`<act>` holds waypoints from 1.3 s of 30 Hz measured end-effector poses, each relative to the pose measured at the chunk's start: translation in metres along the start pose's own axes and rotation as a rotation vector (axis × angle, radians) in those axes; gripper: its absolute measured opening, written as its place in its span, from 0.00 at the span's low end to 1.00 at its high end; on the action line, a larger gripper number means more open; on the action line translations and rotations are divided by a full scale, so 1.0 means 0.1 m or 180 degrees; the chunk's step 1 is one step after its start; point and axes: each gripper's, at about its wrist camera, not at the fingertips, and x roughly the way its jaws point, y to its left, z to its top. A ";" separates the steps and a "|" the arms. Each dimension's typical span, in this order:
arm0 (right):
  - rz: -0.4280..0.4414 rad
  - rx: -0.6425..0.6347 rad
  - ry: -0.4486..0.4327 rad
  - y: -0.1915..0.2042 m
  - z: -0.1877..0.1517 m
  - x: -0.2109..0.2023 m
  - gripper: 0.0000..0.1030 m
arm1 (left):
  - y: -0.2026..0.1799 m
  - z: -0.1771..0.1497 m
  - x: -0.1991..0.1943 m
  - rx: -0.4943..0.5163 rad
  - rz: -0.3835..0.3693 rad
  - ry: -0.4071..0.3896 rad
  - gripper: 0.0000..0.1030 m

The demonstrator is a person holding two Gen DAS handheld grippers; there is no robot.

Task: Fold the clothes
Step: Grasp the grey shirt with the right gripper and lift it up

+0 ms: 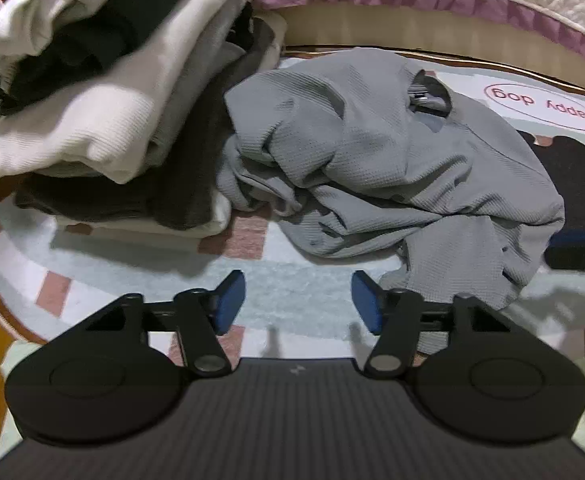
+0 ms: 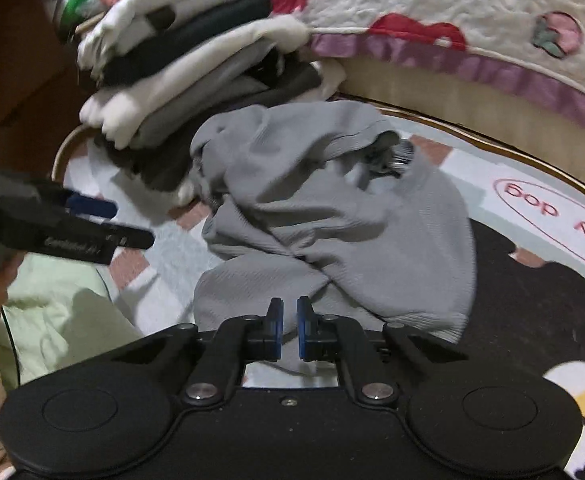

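Reaching step: grey shirt (image 1: 392, 168) crumpled mid-frame on rug (image 1: 276, 292), folded stack (image 1: 104, 92) upper left. My left tongs (image 1: 298, 300) half-wide, empty; right tongs (image 2: 288, 320) nearly closed, nothing pinched. Next: grab hem, spread flat.

The rug (image 1: 548, 92) carries "Happy dog" in red letters inside a red oval, upside down in both views. White lettering on the left tool's (image 2: 92, 220) finger is too blurred to read.

Black hand-held gripper (image 1: 298, 300), blue pads (image 1: 228, 300), silver screws.
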 end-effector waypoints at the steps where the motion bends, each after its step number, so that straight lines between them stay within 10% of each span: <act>1: 0.0012 -0.0008 0.0040 0.05 0.00 0.04 0.08 | 0.02 -0.02 0.04 -0.0014 -0.0023 0.0001 0.52; 18: -0.0015 0.1227 0.0206 -0.11 -0.13 0.82 0.59 | 0.09 -0.28 0.76 0.0195 -0.0366 -0.0567 0.40; 20: -0.0002 0.1244 0.0017 -0.11 -0.16 0.90 0.58 | 0.12 -0.27 0.79 0.0151 -0.0395 -0.0542 0.40; 22: -0.0039 0.1005 -0.0052 -0.07 -0.14 0.88 0.08 | 0.15 -0.27 0.78 0.0113 -0.0429 -0.0546 0.41; 26: -0.0292 0.0449 -0.0467 -0.09 -0.16 0.54 0.05 | 0.16 -0.26 0.73 0.0142 -0.0418 -0.0643 0.43; 39: -0.1629 0.0399 -0.1088 -0.81 -0.06 -0.49 0.04 | -0.06 -0.03 0.66 0.0607 -0.0444 -0.0879 0.59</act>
